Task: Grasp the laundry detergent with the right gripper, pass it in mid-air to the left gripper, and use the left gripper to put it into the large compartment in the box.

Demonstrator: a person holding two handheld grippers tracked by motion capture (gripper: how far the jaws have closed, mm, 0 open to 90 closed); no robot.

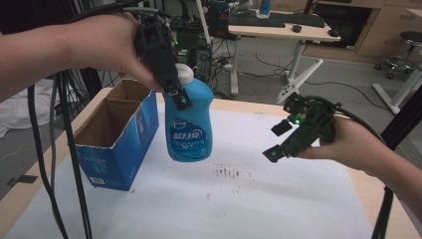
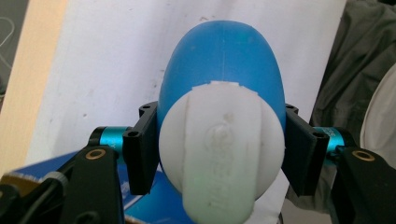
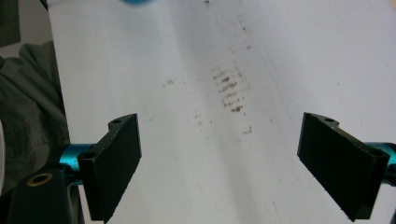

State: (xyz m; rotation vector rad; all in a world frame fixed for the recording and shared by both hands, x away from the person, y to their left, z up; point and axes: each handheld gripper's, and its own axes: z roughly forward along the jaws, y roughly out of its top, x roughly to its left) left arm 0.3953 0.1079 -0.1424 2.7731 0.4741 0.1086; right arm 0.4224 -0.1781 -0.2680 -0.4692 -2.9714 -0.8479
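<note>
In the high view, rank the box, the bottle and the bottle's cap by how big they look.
1. box, largest
2. bottle, held up nearer the camera by the left hand-held gripper, so its size is flattered
3. cap, smallest

The blue bottle (image 1: 189,124) carries a label on its front with large white Chinese characters across the middle; they appear to read 蓝月亮, though the high view is too soft to be sure. A small white logo sits above them and lines of smaller print below, none of it legible. The bottle's white cap (image 2: 222,149) bears raised moulded lettering along its lid strap in the left gripper view, too blurred to read. The blue carton (image 1: 117,139) has a small white printed patch low on its near side, unreadable.
</note>
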